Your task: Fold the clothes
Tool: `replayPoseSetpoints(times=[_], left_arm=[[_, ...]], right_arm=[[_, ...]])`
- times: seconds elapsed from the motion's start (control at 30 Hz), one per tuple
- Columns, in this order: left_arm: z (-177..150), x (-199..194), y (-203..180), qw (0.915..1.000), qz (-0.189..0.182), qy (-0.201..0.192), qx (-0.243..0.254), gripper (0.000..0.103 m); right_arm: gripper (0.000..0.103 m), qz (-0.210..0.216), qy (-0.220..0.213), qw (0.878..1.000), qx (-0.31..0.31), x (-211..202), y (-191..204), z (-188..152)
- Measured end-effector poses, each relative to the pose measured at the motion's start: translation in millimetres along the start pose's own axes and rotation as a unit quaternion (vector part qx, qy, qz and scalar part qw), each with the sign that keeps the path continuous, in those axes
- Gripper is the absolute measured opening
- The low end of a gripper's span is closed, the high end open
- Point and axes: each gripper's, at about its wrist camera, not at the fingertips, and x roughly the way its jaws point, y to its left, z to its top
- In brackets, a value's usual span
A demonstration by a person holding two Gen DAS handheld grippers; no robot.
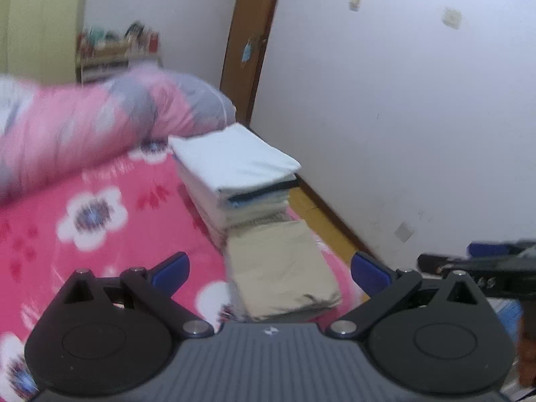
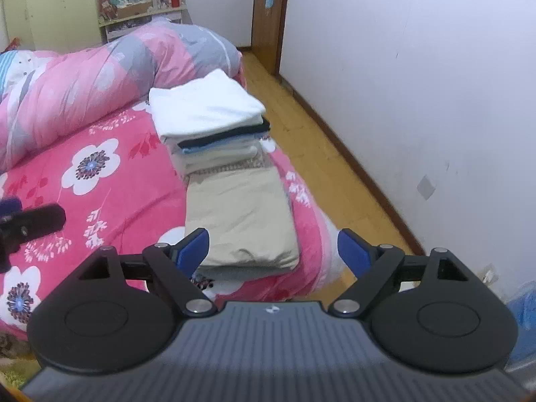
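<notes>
Bed: pink flowered sheet is carrying the work; a rolled pink-and-grey quilt is lying along the far side
Folded stack: a pile of folded clothes, white piece on top, is sitting near the bed's right edge
Beige garment: a folded beige piece is lying flat on the sheet, its far end touching the base of the stack, nearest to both cameras
Left gripper: blue pads are standing wide apart, nothing between them, hanging above the beige piece
Right gripper: pads are likewise spread, gripping nothing, the beige fold showing below the gap
Step in hand: judging by the tidy fold and both tools being empty, one garment is looking finished and released
Next move: probably either lifting the beige piece onto the stack, which is calling for both grippers taking it at opposite edges so the fold is not slipping, or reaching for another garment; none unfolded is showing in view
Left view: blurring somewhat, so fine detail is staying uncertain
</notes>
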Motion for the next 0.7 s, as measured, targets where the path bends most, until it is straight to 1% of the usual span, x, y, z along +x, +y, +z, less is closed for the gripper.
replayPoseSetpoints(times=[0.07,0.17,0.23,0.37,0.43,0.5,0.57,0.63,0.7], left_arm=[[7,-3,-10,0.9996,0.019,-0.001,0.023,0.103],[12,-4,-20,0.9982,0.035,-0.015,0.046,0.103],[14,-2,-23,0.9984,0.03,-0.01,0.048,0.103],[13,2,-23,0.9994,0.011,0.01,0.031,0.103],[12,4,-22,0.9993,0.007,0.029,0.021,0.103],[11,7,-21,0.9988,0.006,0.048,0.012,0.103],[12,10,-20,0.9975,0.015,0.07,0.002,0.103],[14,11,-18,0.9958,0.025,0.087,-0.011,0.103],[13,10,-17,0.995,0.032,0.093,-0.019,0.103]], right_arm=[[0.085,-0.005,-0.008,1.0,0.005,-5,-4,2],[0.087,-0.014,-0.016,0.999,0.036,-9,-14,5],[0.091,-0.013,-0.023,0.997,0.066,-13,-21,5],[0.092,-0.022,-0.013,0.995,0.095,-17,-28,-2],[0.092,-0.029,0.001,0.995,0.091,-17,-27,-8],[0.092,-0.03,0.031,0.996,0.077,-13,-21,-15],[0.092,-0.019,0.055,0.996,0.063,-7,-13,-18],[0.092,-0.008,0.068,0.996,0.062,-5,-7,-19],[0.093,-0.009,0.076,0.995,0.068,-3,-2,-20]])
